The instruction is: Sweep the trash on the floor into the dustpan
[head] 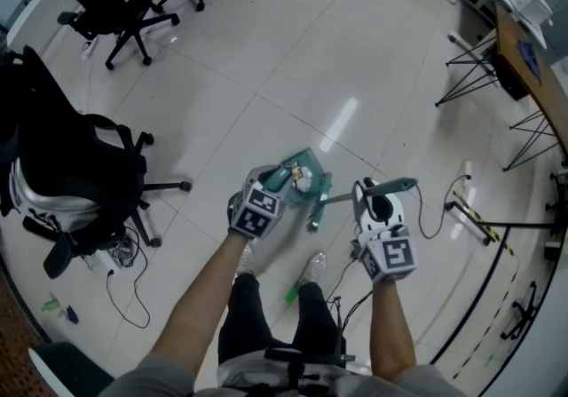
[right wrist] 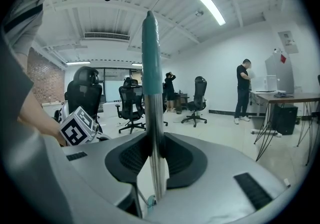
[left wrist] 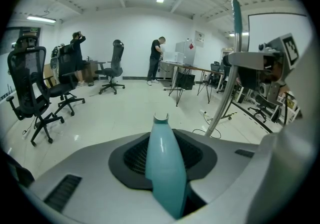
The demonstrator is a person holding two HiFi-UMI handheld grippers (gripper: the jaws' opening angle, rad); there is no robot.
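Left gripper view: the left gripper (left wrist: pixel 167 154) is seen clamped on the teal dustpan handle (left wrist: pixel 164 173), which stands up between its jaws. In the right gripper view, the right gripper (right wrist: pixel 155 160) is pinched on the metal broom pole (right wrist: pixel 152 82), which runs upright through the jaws to a teal tip.

In the head view, the dustpan (head: pixel 309 175) is held at twelve o'clock from the person's shoes, with the broom's lower end just beside it at six o'clock. Whether its lip rests on the floor (head: pixel 266 75) cannot be told. A small green scrap (head: pixel 290 295) lies between the shoes.

Sweeping is judged to be under way. Next, the broom head would need to be brought behind the scrap and pushed toward twelve o'clock.
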